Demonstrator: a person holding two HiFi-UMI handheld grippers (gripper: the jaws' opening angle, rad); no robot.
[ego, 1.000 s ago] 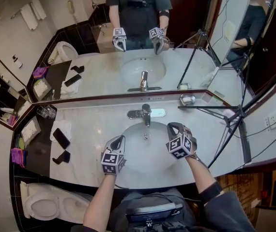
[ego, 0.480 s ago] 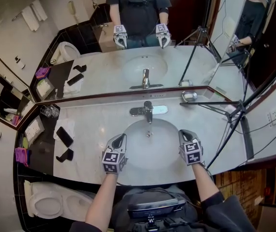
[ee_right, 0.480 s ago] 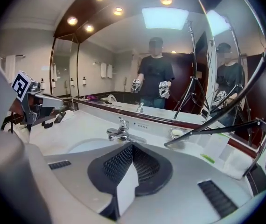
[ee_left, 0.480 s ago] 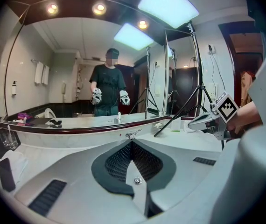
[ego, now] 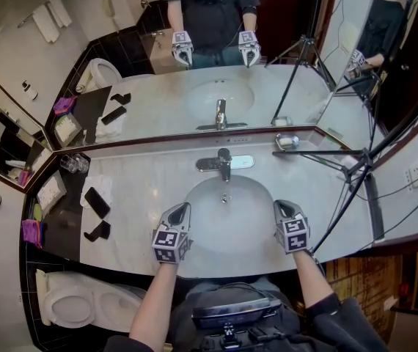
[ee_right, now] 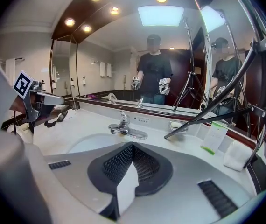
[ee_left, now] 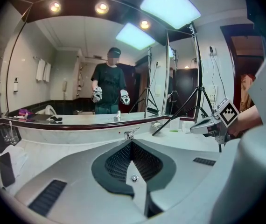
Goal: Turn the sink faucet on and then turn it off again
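Note:
The chrome faucet stands behind the white oval sink on the marble counter, with its lever over the spout; it also shows in the right gripper view as the faucet. Whether water runs is too small to tell. My left gripper hovers over the sink's front left rim, shut and empty. My right gripper hovers over the front right rim, also shut with nothing in it. Both point toward the mirror, well short of the faucet. In their own views the pads meet on the left gripper and the right gripper.
A black tripod leans across the counter's right side. A soap dish sits behind the faucet to the right. Two phones and glasses lie on the left; a toilet is below. The mirror runs along the back.
My right gripper drew back from beside the faucet toward the sink's front right rim and rolled until its marker cube faces up. The left gripper stayed put.

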